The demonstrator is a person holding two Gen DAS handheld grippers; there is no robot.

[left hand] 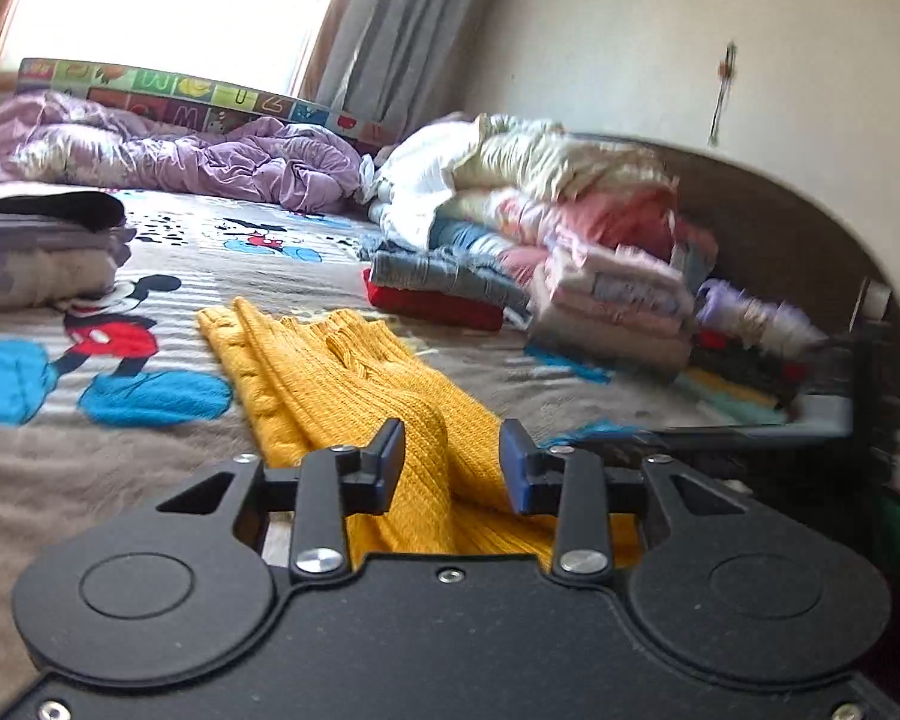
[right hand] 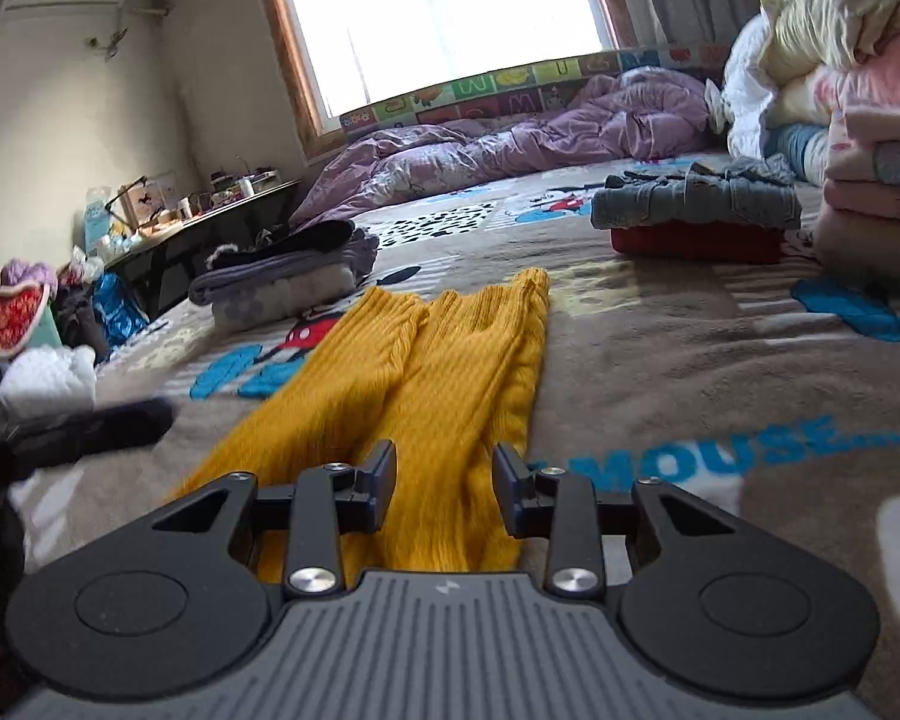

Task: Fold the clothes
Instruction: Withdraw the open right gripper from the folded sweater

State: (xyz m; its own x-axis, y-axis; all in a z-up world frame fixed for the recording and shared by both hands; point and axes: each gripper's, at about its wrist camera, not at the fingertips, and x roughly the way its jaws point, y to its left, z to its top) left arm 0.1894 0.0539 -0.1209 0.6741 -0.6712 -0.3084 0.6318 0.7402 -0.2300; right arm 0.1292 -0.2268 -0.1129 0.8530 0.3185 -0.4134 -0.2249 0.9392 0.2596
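A yellow knit garment [left hand: 336, 378] lies stretched out on the Mickey Mouse bedspread [left hand: 42, 450]; it also shows in the right wrist view [right hand: 444, 372], with its two narrow ends pointing away. My left gripper [left hand: 452, 462] is open, jaws apart on either side of the near end of the knit, which passes between and under them. My right gripper [right hand: 444, 474] is open too, jaws apart over the near end of the same garment. Neither pinches the fabric.
A tall pile of folded clothes [left hand: 582, 252] stands right, with jeans on a red item [right hand: 696, 210]. A grey folded stack [right hand: 282, 282] lies left. A purple duvet [right hand: 510, 138] is bunched by the window. A dark garment [right hand: 90, 426] lies at the left edge, beside a cluttered table [right hand: 198, 222].
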